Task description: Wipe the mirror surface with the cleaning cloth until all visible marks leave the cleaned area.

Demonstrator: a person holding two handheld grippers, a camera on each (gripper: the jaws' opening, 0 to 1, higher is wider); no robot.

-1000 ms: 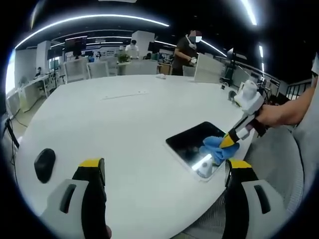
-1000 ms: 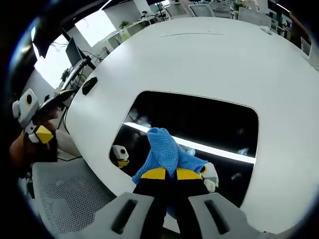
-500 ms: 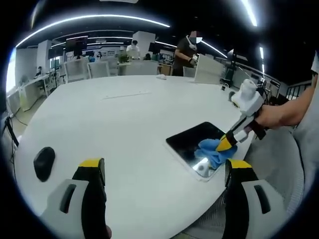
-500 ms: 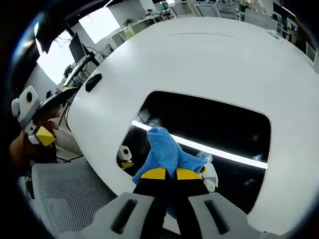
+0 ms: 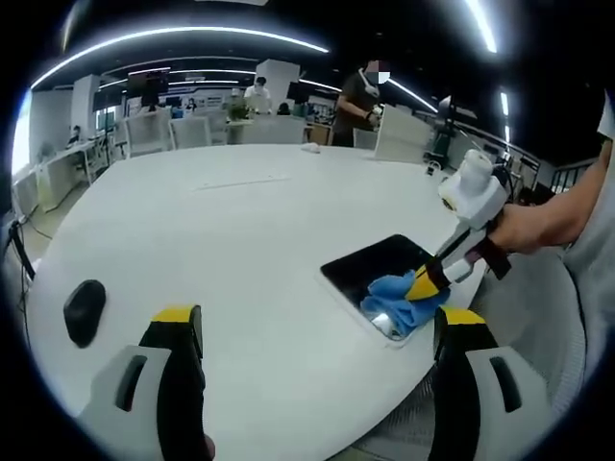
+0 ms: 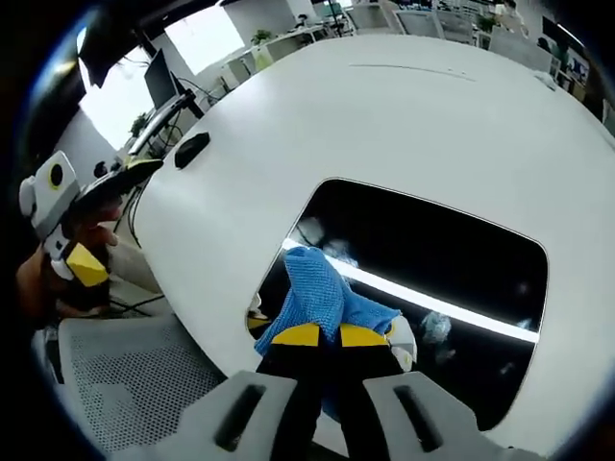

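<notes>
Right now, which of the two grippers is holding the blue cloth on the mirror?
The right gripper, jaws shut on the cleaning cloth over the mirror. The left gripper is open above the white table.

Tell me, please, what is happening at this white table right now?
A person is wiping a dark mirror that lies flat near the edge of the white table. The right gripper is shut on a blue cloth and presses it onto the mirror's near end. The left gripper hangs open above the table, holding nothing. A black mouse sits further along the table.
</notes>
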